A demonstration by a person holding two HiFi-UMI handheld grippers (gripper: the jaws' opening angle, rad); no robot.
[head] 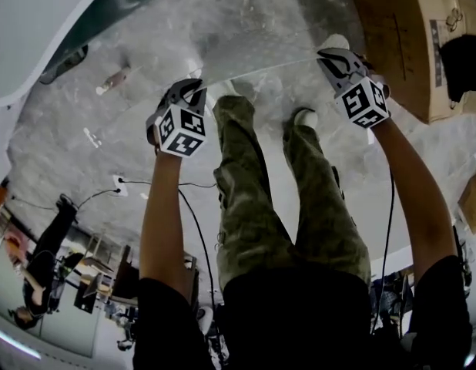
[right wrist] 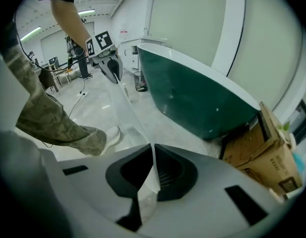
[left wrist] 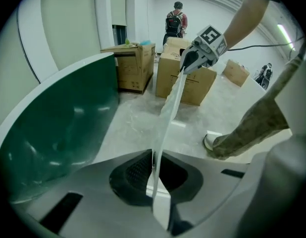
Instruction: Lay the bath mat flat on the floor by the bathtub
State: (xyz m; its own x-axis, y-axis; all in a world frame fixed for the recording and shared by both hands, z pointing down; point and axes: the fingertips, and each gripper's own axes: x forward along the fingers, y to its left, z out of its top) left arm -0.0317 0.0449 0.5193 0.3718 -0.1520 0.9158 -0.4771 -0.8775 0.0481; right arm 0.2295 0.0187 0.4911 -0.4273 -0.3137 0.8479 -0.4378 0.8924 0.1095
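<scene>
Bath mat: a thin, see-through plastic bath mat [head: 257, 41], held up as one taut sheet between the two grippers, its top edge a straight line from one to the other.
Place of the mat: alongside the dark green bathtub with the white rim [right wrist: 192, 93], near its green wall but apart from it. Whether the lower edge reaches the floor I cannot tell.
Left gripper: the left gripper [left wrist: 154, 155] points steeply down at the end of the mat nearer the bathtub's white rim. Its jaws are closed on a corner of the mat, and the sheet runs out from between the dark pads.
Right gripper: the right gripper [right wrist: 152, 148] is at the other top corner, farther along the bathtub. Its jaws are also clamped on the mat, with a fold of the sheet pinched between them.
Floor: a pale grey, mottled floor [head: 68, 122] spreads beside the bathtub under the mat.
Person: legs in camouflage trousers [head: 246, 183] stand on the side of the mat away from the bathtub, with a white shoe [head: 305, 116] just behind the sheet.
Boxes: brown cardboard boxes [head: 407, 37] stand at one end of the bathtub, near the right gripper.
</scene>
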